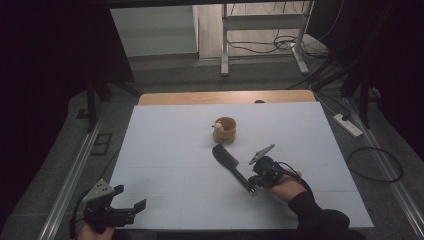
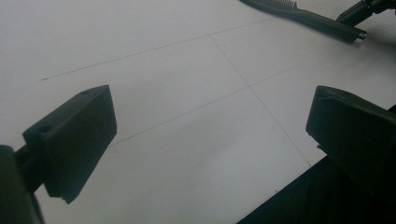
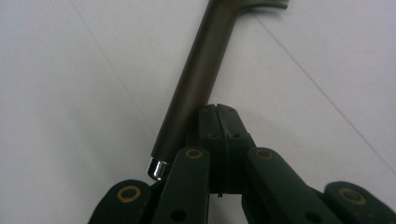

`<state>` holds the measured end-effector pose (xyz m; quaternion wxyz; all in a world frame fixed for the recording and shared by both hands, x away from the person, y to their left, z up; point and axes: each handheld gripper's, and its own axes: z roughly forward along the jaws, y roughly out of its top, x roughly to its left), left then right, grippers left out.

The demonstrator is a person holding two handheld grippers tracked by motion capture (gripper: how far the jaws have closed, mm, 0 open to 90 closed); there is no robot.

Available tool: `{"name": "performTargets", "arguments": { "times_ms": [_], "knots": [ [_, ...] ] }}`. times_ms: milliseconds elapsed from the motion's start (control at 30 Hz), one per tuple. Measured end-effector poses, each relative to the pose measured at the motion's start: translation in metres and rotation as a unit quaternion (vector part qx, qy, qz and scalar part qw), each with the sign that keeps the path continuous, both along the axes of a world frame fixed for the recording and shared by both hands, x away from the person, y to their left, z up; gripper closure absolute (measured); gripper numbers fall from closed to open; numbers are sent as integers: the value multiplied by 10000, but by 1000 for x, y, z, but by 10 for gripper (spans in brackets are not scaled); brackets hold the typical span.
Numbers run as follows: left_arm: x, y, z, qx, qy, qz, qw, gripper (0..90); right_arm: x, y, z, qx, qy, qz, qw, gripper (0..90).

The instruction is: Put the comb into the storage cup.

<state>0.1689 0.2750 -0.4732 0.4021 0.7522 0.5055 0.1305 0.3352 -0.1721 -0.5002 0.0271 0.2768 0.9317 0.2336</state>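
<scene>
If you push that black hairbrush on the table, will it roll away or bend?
The black hairbrush probably stays stiff: its handle looks like one straight, solid rod. The round handle might want to roll, but the wider flat head should stop it, so it likely slides or pivots on the smooth white table. It looks slim, so probably light.

White table point(image 1: 165, 150), black comb point(image 1: 231, 165), wooden cup point(image 1: 225, 130)

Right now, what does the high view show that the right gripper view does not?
High view alone: the wooden cup beyond the comb's head, the open left gripper at the near left corner, and the floor around the table.
Right gripper view alone: the jaws pressed together beside the handle's metal tip, nothing between them.
Both: the black comb and the right gripper.
</scene>
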Motion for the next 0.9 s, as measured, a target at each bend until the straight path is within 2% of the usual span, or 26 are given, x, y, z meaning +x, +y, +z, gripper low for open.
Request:
{"name": "performTargets", "arguments": {
  "times_ms": [133,267,300,333,367,400,433,500,700,833,900],
  "knots": [
    [0,0,0,-5,-5,3,10000,24,0,-2,5,73,-79,-48,9999,863],
    [0,0,0,-2,-6,2,10000,24,-2,-2,12,124,-277,-116,9995,739],
    [0,0,0,-2,-5,2,10000,24,-2,-2,12,124,-277,-116,9995,739],
    [0,0,0,-4,-4,4,10000,24,-2,-2,16,158,-363,-163,9991,680],
    [0,0,0,-5,-3,4,10000,24,-2,-2,16,158,-363,-163,9991,680],
    [0,0,0,-4,-3,3,10000,23,-3,-1,19,189,-428,-206,9987,612],
    [0,0,0,0,2,1,10000,23,-3,-1,19,189,-428,-206,9987,612],
    [0,0,0,5,4,1,10000,24,-3,0,22,207,-459,-249,9984,552],
    [0,0,0,3,9,1,10000,24,-5,5,26,216,-544,-313,9978,317],
    [0,0,0,6,10,0,10000,24,-4,10,28,172,-466,-346,9982,184],
    [0,0,0,1,13,0,10000,24,-3,13,29,144,-496,-377,9980,107]
  ]
}}
